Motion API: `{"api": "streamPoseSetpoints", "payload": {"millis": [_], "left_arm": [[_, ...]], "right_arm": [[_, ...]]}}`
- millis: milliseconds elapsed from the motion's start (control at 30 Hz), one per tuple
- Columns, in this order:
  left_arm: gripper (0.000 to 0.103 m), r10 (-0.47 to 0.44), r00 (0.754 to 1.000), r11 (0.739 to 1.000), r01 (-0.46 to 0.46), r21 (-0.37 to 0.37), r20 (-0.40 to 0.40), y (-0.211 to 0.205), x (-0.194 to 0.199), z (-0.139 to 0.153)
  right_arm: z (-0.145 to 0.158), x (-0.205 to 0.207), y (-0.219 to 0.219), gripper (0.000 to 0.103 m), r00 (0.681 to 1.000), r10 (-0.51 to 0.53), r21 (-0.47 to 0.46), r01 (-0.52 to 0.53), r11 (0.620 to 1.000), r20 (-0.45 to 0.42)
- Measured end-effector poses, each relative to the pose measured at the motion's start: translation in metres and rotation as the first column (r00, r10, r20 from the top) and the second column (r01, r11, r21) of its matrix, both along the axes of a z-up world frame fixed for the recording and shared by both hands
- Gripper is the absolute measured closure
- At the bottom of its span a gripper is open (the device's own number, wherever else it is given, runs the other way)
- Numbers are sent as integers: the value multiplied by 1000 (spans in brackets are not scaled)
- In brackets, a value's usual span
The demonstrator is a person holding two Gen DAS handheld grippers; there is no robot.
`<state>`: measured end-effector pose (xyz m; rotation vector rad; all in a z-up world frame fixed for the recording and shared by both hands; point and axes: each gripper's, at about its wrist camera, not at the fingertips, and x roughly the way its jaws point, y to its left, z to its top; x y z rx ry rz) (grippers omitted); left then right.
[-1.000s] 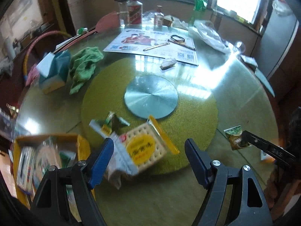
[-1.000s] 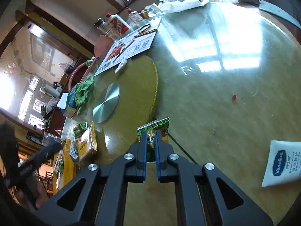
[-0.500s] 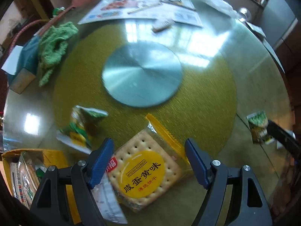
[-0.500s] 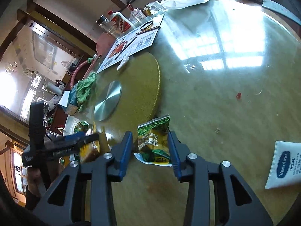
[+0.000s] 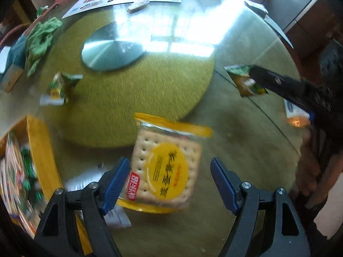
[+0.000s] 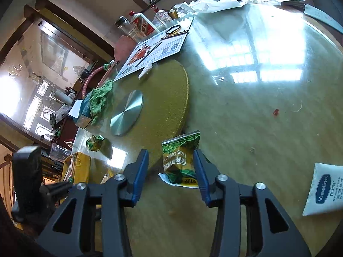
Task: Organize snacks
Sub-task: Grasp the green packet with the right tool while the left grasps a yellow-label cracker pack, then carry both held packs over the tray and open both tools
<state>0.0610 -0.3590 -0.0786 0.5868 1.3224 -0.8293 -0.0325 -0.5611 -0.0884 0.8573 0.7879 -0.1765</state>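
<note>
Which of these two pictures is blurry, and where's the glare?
Left wrist view: motion blur smears the cracker packet and the yellow box; window glare whitens the glass table. Right wrist view: sharp, pea packet print legible, glare on the far tabletop.

A home dining room: glass-topped round table, liquor bottles, glazed cabinet.

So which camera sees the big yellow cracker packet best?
The left wrist view: the cracker packet lies large and whole between the open left gripper fingers, though a bit blurred. I cannot find it in the right wrist view.
</note>
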Motion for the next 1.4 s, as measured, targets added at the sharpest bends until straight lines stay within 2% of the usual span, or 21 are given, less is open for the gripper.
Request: {"api": "streamPoseSetpoints", "payload": {"millis": [133,267,367,467,500,533,600,733,833,867,1000,1100,1200,1400], "left_arm": [[25,26,997,999,-24,-37,74,12,-24,4],[25,8,978,1000,-11,12,209,10,-42,-5],[25,33,969,998,-44,39,244,11,-43,-15],[25,77,971,997,-82,11,225,19,-33,-16],[25,90,970,996,-92,0,224,20,-30,-14],[26,97,967,995,-98,-9,235,20,-31,-14],[28,102,961,995,-102,-14,257,19,-32,-12],[27,96,954,995,-96,-12,284,15,-36,-14],[28,105,956,995,-100,-32,275,15,-29,-14],[35,114,956,993,-107,-42,269,16,-27,-15],[35,167,947,985,-152,-77,274,25,-26,-12],[35,215,923,973,-175,-149,320,39,-39,5],[35,278,907,950,-211,-232,315,60,-50,25],[35,454,850,859,-337,-386,267,131,-67,66]], "right_arm": [[2,1,2,46,1000,2,-18,-2,1000,-1],[4,4,6,46,1000,11,-54,-12,998,-19],[3,10,13,46,998,19,-117,-27,993,-67],[-1,14,16,46,992,7,-172,-29,985,-127],[-2,15,16,48,991,2,-184,-27,983,-135],[-2,15,16,57,991,1,-189,-27,982,-137],[-3,17,16,64,989,7,-197,-36,980,-146],[-1,18,23,68,987,12,-249,-53,967,-162],[0,16,24,71,988,18,-247,-56,967,-153],[0,15,24,71,990,25,-235,-58,970,-141],[7,11,25,71,996,41,-203,-56,978,-76],[14,8,27,71,998,52,-187,-55,981,-23],[20,7,31,71,997,78,-180,-72,981,26],[33,5,46,71,986,136,-190,-115,975,99]]}}
